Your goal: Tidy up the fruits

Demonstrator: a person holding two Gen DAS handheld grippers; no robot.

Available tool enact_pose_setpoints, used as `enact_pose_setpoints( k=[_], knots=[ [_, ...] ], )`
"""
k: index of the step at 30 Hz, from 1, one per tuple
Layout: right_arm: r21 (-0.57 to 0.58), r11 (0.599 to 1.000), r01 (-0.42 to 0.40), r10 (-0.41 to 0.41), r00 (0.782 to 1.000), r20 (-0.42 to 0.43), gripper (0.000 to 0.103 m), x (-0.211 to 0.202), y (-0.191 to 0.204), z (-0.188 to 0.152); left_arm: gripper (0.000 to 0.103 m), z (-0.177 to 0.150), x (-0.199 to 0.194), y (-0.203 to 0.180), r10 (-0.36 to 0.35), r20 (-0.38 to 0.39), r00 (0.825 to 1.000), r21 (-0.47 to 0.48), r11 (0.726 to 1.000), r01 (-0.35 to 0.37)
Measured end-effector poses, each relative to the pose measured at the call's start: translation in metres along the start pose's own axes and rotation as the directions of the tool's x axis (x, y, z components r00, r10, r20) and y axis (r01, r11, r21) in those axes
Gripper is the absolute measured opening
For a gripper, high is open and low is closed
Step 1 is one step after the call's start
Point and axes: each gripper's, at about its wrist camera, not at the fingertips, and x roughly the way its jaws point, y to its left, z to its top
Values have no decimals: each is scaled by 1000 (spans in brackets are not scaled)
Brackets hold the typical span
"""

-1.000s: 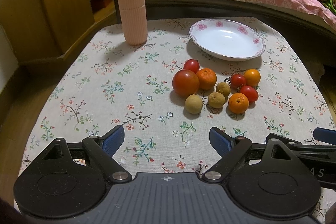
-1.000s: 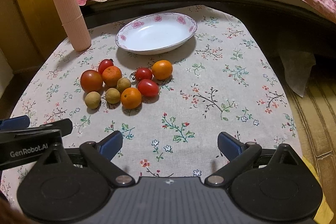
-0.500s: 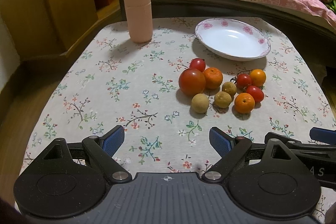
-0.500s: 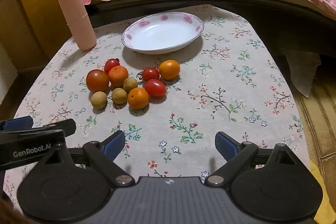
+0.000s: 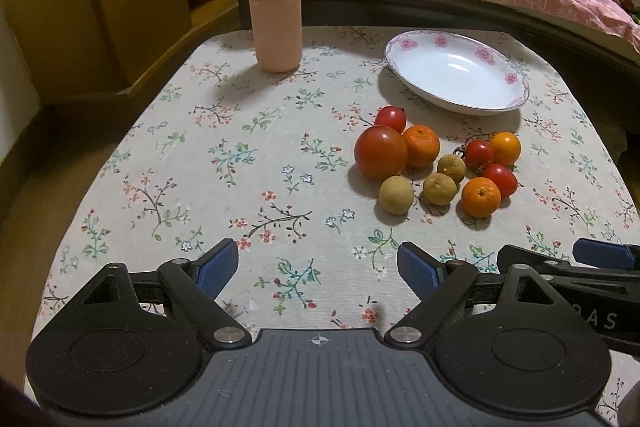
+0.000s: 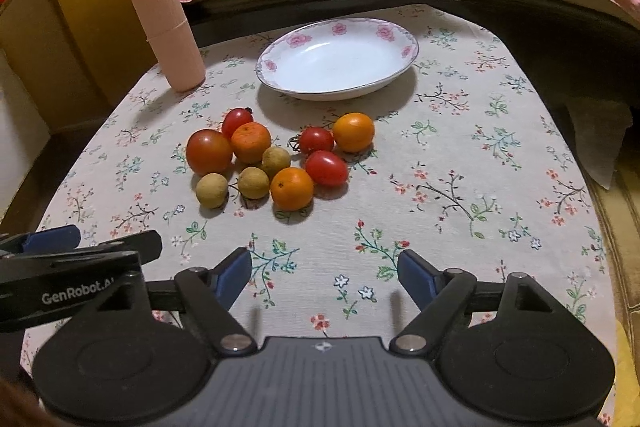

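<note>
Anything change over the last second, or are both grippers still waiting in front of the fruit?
The right gripper has just been closing a little, with nothing between its jaws; it is still open. Both views have crept slightly nearer the table. The left gripper stays open and empty. Nothing was picked up or let go: the fruit cluster lies as before on the cloth, the plate is still empty, and the pink container stands upright.

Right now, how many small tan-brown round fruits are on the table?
3, all in the fruit cluster: one nearest the big tomato at the cluster's left front, one in the middle front, one behind it beside the orange citrus. None looks hidden.
</note>
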Motion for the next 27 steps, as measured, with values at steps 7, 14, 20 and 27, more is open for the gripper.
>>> enact_pose_setpoints(
  k=[7,14,20,27],
  knots=[
    [-24,999,-30,30,1000,5,82,8,3,6,91,0,7,8,-29,-14,999,-29,999,29],
    [-38,998,-58,58,998,9,81,18,1,13,94,0,8,9,-54,-4,999,-22,998,54],
    [-45,995,-93,93,996,-6,65,32,2,19,94,-1,9,5,-70,11,997,14,997,70],
    [-52,992,-117,116,993,-16,47,49,6,26,95,-4,11,4,-100,16,995,31,995,100]
  ],
)
